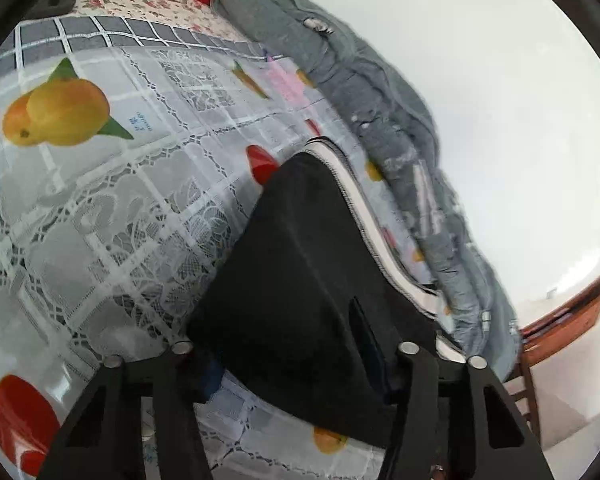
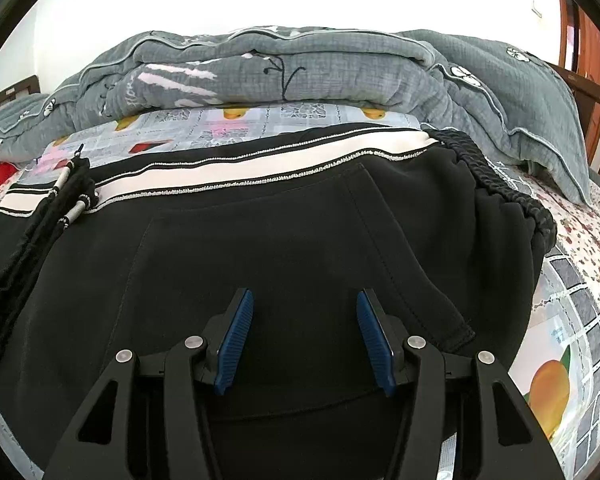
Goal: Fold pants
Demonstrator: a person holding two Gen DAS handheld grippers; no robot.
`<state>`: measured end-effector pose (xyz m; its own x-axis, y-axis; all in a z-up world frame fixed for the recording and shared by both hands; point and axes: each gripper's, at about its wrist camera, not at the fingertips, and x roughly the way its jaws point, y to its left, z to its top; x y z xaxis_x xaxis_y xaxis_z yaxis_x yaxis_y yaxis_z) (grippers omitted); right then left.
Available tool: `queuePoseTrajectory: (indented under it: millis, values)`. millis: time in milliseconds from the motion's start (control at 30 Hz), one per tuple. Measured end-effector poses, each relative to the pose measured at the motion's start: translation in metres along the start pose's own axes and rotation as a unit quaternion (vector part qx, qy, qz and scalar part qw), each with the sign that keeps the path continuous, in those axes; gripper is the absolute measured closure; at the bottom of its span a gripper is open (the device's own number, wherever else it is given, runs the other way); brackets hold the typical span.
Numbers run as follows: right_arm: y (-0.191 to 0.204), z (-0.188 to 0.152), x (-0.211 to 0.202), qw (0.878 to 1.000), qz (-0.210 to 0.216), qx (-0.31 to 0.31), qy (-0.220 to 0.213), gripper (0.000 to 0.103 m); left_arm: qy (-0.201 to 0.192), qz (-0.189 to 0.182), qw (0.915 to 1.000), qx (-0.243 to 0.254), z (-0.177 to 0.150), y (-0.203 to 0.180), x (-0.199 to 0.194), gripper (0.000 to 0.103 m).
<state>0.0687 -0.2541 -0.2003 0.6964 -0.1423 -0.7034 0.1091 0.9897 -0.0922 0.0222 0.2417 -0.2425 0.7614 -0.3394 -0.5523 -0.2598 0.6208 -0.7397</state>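
Quilt (image 2: 300, 68) borders pants (image 2: 284, 232); fabric apparently hides left hand-held gripper (image 1: 296, 364).

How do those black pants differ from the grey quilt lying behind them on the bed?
The pants are black with a white side stripe; the quilt is grey with small embroidered flowers. The pants lie spread fairly flat right under the open right gripper; the quilt is bunched in a thick heap along the far side. The pants have an elastic waistband and drawstrings; the quilt shows piped edges. Both rest on the fruit-print cover.
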Motion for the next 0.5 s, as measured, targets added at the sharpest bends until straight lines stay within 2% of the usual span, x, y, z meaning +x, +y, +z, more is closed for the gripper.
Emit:
queuePoseTrajectory:
  millis: [67,100,133,267,367,433,500]
  values:
    - [-0.002,0.001,0.000,1.000,0.003,0.004,0.002,0.049,0.009,0.025,0.9996,0.003,0.002,-0.005,0.000,0.070]
    - [-0.002,0.001,0.000,1.000,0.004,0.005,0.002,0.049,0.014,0.030,0.9994,0.010,0.003,-0.007,0.001,0.081]
    - [-0.002,0.001,0.000,1.000,0.003,0.005,0.002,0.049,0.012,0.033,0.9993,0.015,0.003,-0.011,-0.001,0.084]
    - [-0.004,0.003,0.001,1.000,0.007,-0.002,0.006,0.048,-0.009,0.041,0.9983,0.040,0.005,-0.038,-0.011,0.088]
    - [-0.006,0.007,-0.003,1.000,0.020,-0.011,0.016,0.048,-0.019,0.022,0.9977,0.060,0.008,-0.071,-0.016,0.089]
    - [-0.015,0.011,-0.014,0.999,0.035,-0.013,0.022,0.048,-0.033,0.014,0.9948,0.095,0.005,-0.100,-0.019,0.089]
    - [-0.030,0.014,-0.028,0.999,0.041,0.006,0.006,0.048,-0.043,0.007,0.9888,0.143,-0.005,-0.134,-0.016,0.089]
